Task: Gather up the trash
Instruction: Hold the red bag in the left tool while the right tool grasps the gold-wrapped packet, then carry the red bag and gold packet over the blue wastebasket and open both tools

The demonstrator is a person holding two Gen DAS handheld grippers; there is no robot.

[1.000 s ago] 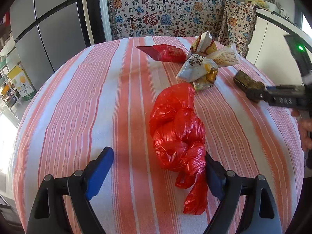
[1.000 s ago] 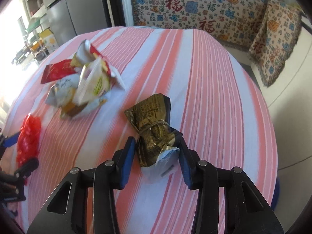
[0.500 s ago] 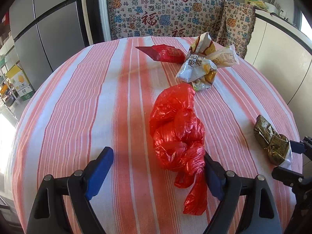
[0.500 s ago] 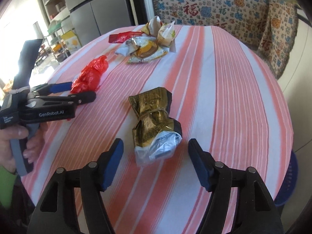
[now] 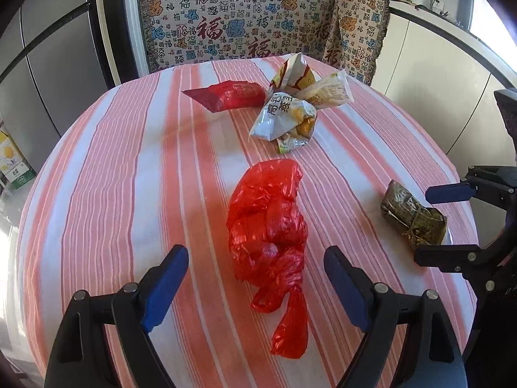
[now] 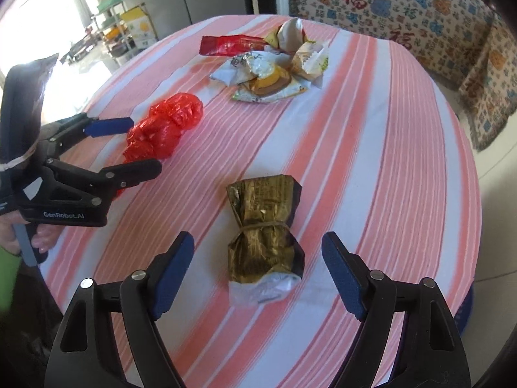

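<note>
A crumpled red plastic bag (image 5: 269,226) lies on the round striped table (image 5: 113,177), between the open jaws of my left gripper (image 5: 257,278). A gold-brown tied wrapper (image 6: 263,229) lies on the table just ahead of my open, empty right gripper (image 6: 258,262). The wrapper (image 5: 412,216) also shows at the right of the left wrist view, beside the right gripper (image 5: 442,223). The red bag (image 6: 164,126) and left gripper (image 6: 129,145) show at the left of the right wrist view.
A red snack packet (image 5: 226,95) and a pile of white-yellow wrappers (image 5: 297,110) lie at the table's far side. A patterned cloth (image 5: 242,26) hangs behind the table. A fridge (image 5: 48,64) stands to the left and white cabinets (image 5: 436,74) to the right.
My right gripper brought the gold wrapper nearer, set it on the table, opened and backed off a little. My left gripper drew back slightly from the red bag, staying open.
</note>
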